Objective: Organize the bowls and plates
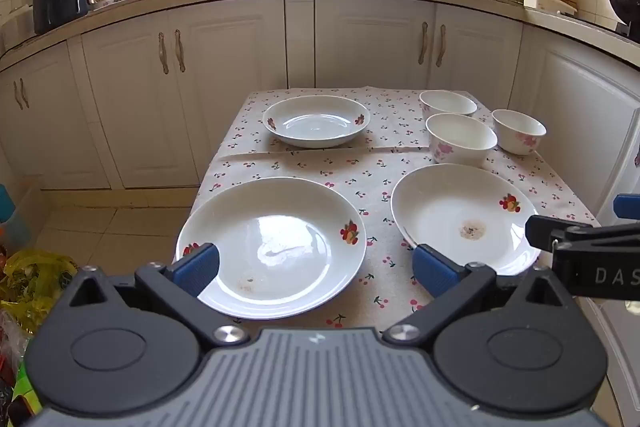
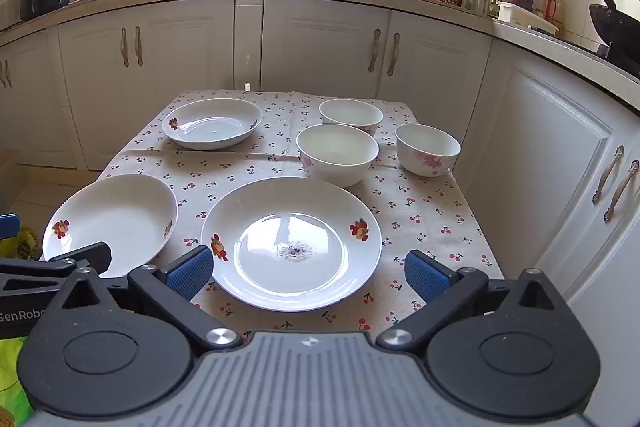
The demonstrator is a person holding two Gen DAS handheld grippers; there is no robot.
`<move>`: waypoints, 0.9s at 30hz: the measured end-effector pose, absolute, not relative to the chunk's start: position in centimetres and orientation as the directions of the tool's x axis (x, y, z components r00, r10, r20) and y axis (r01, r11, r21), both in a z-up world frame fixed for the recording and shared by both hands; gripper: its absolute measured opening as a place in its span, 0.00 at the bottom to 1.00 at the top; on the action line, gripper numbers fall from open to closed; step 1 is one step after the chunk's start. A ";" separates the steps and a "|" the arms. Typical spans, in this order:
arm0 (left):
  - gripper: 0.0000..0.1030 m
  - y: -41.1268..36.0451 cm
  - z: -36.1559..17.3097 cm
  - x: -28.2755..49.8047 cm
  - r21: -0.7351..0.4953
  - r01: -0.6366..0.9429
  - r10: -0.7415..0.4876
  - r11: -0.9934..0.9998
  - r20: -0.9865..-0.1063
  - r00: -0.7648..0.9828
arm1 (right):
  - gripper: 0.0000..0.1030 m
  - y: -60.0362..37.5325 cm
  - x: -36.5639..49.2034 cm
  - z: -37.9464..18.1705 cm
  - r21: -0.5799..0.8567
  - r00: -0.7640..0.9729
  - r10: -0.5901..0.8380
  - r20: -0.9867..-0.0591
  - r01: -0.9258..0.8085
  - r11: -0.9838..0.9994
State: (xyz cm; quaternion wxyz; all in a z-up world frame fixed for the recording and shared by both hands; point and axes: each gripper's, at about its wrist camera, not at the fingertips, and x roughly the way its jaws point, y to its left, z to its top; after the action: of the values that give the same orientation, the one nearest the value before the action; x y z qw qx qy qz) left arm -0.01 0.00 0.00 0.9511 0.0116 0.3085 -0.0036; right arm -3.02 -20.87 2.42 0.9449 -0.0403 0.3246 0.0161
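Hovering at the table's near edge, both tongs spread and empty: left gripper point(image 1: 316, 269) above the near-left plate point(image 1: 271, 247); right gripper point(image 2: 308, 273) above the near-right plate point(image 2: 291, 243), stained at centre. Beyond the left gripper: a third, smaller plate point(image 1: 316, 121). Beyond the right gripper: three flowered bowls point(image 2: 337, 153), apart, unstacked, on the cherry-print tablecloth point(image 2: 420, 211). Step judged: opening, nothing gathered yet. Next move likely calls for lowering a gripper to pinch a plate rim.
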 end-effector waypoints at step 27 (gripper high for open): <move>0.99 -0.2 0.5 -0.2 0.007 0.016 -0.008 1.000 -0.587 0.809 | 1.00 -20.9 -3.5 3.0 -0.071 0.799 -0.007 -0.601 -0.045 0.996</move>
State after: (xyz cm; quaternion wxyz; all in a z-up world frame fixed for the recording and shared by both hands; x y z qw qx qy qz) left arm -0.16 -0.20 0.49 0.9511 0.0059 0.3087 -0.0064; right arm -3.54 -20.91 3.04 0.9475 -0.0409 0.3169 0.0101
